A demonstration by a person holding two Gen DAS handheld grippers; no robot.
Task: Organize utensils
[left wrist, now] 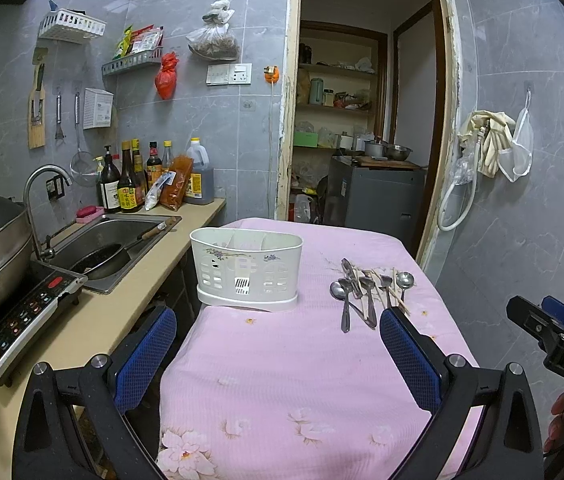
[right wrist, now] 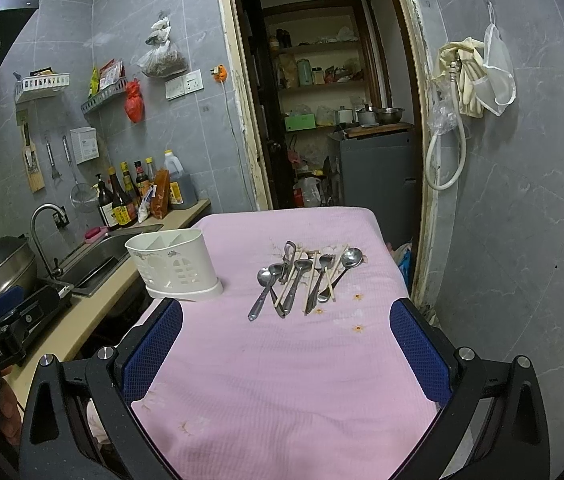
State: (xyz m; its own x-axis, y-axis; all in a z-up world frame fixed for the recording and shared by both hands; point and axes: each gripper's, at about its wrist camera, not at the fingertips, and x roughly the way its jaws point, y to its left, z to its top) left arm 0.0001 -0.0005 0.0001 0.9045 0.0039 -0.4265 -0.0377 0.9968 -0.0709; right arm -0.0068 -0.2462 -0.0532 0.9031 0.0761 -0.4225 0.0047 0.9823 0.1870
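1. Blue mesh-textured pads line the left gripper [left wrist: 278,344], nearest the left wrist camera; its jaws stand spread wide with nothing between them, above the pink cloth [left wrist: 282,380].
2. Beyond that gripper, on the waffle-textured cloth, stands the white plastic caddy [left wrist: 247,266]: oval, slotted walls, floral print, inner dividers. Its visible compartments hold nothing.
3. Right of the caddy, apart from it, lies the utensil pile [left wrist: 370,290]: metal spoons, forks and pale chopsticks, loosely fanned.
4. Left of the caddy, a steel sink [left wrist: 114,240] holds a dark frying pan [left wrist: 102,260].
5. Far right of the caddy, the right gripper [left wrist: 554,328] shows side-on; its jaws cannot be judged in this view.
6. Right wrist view: the right gripper [right wrist: 286,344] is likewise spread wide and empty, over the cloth [right wrist: 282,380].
7. Ahead lies the utensil pile [right wrist: 302,276], right of the caddy [right wrist: 174,264], not touching it.
8. Left of the caddy, a lidded steel pot [right wrist: 0,270] sits by the sink [right wrist: 94,256].
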